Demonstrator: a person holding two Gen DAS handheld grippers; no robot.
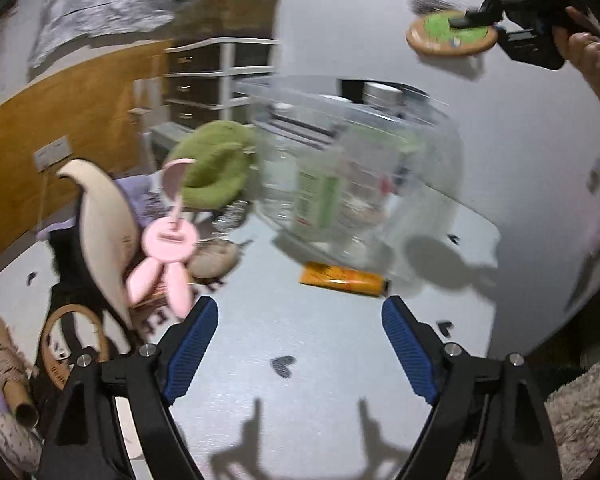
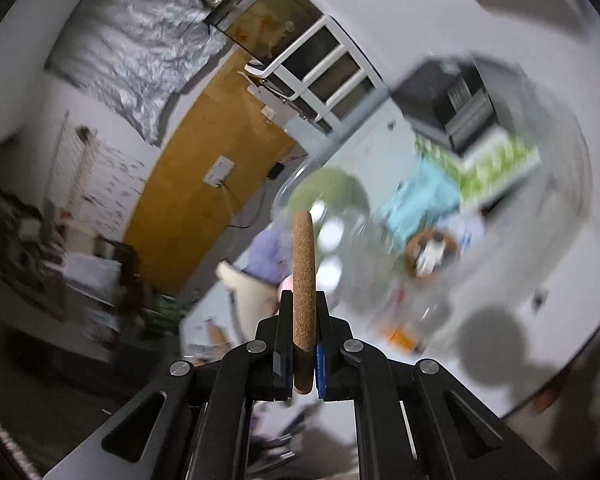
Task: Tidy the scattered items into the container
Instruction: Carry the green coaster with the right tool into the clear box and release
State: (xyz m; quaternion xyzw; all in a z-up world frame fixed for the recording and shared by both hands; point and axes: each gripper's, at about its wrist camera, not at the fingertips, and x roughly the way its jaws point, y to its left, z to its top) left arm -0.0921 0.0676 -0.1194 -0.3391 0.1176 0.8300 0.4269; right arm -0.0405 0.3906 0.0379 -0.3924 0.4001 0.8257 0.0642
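Observation:
My left gripper (image 1: 300,304) stands open over the grey table, nothing between its blue pads. Just beyond its fingertips lies an orange tube (image 1: 344,278), in front of a clear plastic container (image 1: 440,152) that holds bottles and packets. High at the upper right, my right gripper (image 1: 470,20) holds a round cork coaster (image 1: 444,36) with a green face in the air. In the right wrist view that gripper (image 2: 303,294) is shut on the coaster (image 2: 302,256), seen edge-on, above the blurred container (image 2: 556,184) and the orange tube (image 2: 400,336).
Left of the container are a green plush cushion (image 1: 216,168), a pink bunny-shaped stand (image 1: 168,236), a white bird figure (image 1: 104,232) and a stone-like lump (image 1: 216,260). A white shelf unit (image 1: 220,72) stands behind. A beige rug (image 1: 580,420) lies past the table's right edge.

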